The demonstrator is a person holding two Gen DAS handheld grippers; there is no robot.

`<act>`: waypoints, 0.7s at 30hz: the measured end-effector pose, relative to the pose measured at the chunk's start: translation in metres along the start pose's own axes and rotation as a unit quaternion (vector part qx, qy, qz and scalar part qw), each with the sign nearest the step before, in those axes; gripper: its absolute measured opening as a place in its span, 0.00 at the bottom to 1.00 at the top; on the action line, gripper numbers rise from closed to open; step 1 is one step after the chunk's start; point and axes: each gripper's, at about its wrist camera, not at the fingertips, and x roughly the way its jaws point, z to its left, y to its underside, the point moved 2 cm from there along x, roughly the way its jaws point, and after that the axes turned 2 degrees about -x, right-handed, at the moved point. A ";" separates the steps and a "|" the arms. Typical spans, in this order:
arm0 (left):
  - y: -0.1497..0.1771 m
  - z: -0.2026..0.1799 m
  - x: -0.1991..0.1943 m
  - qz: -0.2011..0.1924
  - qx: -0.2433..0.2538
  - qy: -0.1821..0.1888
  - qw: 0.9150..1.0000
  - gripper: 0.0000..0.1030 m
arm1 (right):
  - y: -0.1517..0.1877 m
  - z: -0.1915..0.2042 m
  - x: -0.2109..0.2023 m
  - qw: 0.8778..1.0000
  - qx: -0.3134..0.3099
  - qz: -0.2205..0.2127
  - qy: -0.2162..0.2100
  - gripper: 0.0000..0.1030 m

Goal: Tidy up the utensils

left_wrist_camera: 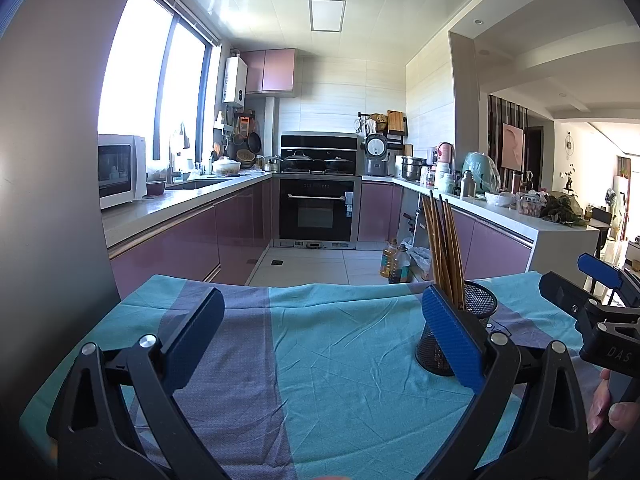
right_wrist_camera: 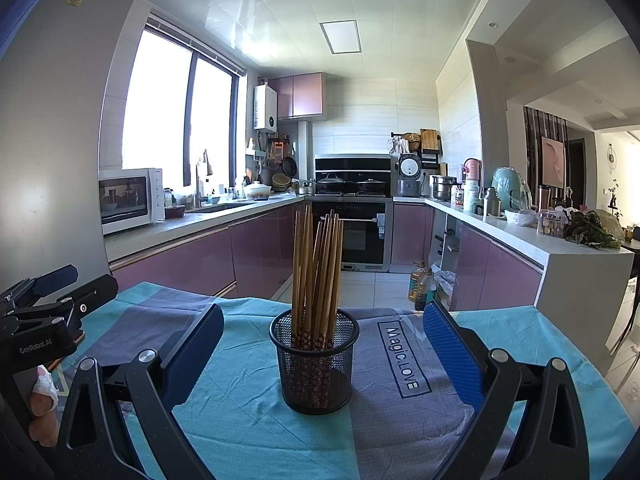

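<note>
A black mesh cup (right_wrist_camera: 315, 364) stands upright on the teal and grey tablecloth (right_wrist_camera: 248, 420), holding several wooden chopsticks (right_wrist_camera: 316, 276). My right gripper (right_wrist_camera: 322, 346) is open and empty, its blue pads on either side of the cup, a little short of it. My left gripper (left_wrist_camera: 322, 338) is open and empty over bare cloth; the cup (left_wrist_camera: 472, 320) and chopsticks (left_wrist_camera: 444, 248) stand just behind its right finger (left_wrist_camera: 452, 336). The right gripper shows at the right edge of the left wrist view (left_wrist_camera: 576, 280), and the left gripper at the left edge of the right wrist view (right_wrist_camera: 60, 284).
The table's far edge drops to a tiled kitchen floor (right_wrist_camera: 384, 284). Purple cabinets and counters (right_wrist_camera: 180, 256) run along both sides, with an oven (right_wrist_camera: 352, 236) at the back. Oil bottles (right_wrist_camera: 420, 284) stand on the floor beyond the table. A grey wall (left_wrist_camera: 48, 160) rises close on the left.
</note>
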 end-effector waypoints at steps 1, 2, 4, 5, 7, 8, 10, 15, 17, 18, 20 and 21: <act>0.000 0.000 0.000 0.000 0.001 0.000 1.000 0.95 | 0.000 0.000 0.000 1.000 0.000 0.000 0.000 0.94; 0.000 0.000 0.000 0.000 0.001 -0.001 1.000 0.95 | 0.000 0.000 0.000 1.000 0.000 0.001 0.001 0.94; 0.000 0.000 0.000 0.000 0.000 0.000 1.000 0.95 | 0.000 0.000 0.000 1.000 0.000 0.001 0.001 0.94; 0.000 0.000 0.000 0.000 0.001 -0.001 1.000 0.95 | 0.000 0.001 0.001 1.000 0.000 0.001 0.001 0.94; 0.000 0.000 0.000 0.000 0.001 0.000 1.000 0.95 | 0.001 0.000 0.001 1.000 0.000 0.000 0.001 0.94; 0.000 0.000 0.000 -0.001 0.001 0.000 1.000 0.95 | 0.001 0.001 0.000 1.000 0.000 0.000 0.001 0.94; 0.001 0.000 -0.001 -0.001 0.002 0.000 1.000 0.95 | 0.002 0.001 0.001 1.000 0.000 0.001 0.001 0.94; 0.001 0.000 -0.001 0.000 0.002 0.000 1.000 0.95 | 0.002 0.001 0.001 1.000 0.000 0.002 0.001 0.94; 0.001 0.000 -0.001 0.000 0.002 0.000 1.000 0.95 | 0.003 0.001 0.001 1.000 0.001 0.001 0.001 0.94; 0.002 -0.001 -0.001 0.000 0.002 0.001 1.000 0.95 | 0.003 0.001 0.001 1.000 0.001 0.002 0.001 0.94; 0.001 -0.001 -0.001 0.000 0.003 0.000 1.000 0.95 | 0.004 0.002 0.001 1.000 0.001 0.002 0.002 0.94; 0.001 -0.001 -0.001 0.000 0.002 0.001 1.000 0.95 | 0.005 0.002 0.001 1.000 0.002 0.002 0.002 0.94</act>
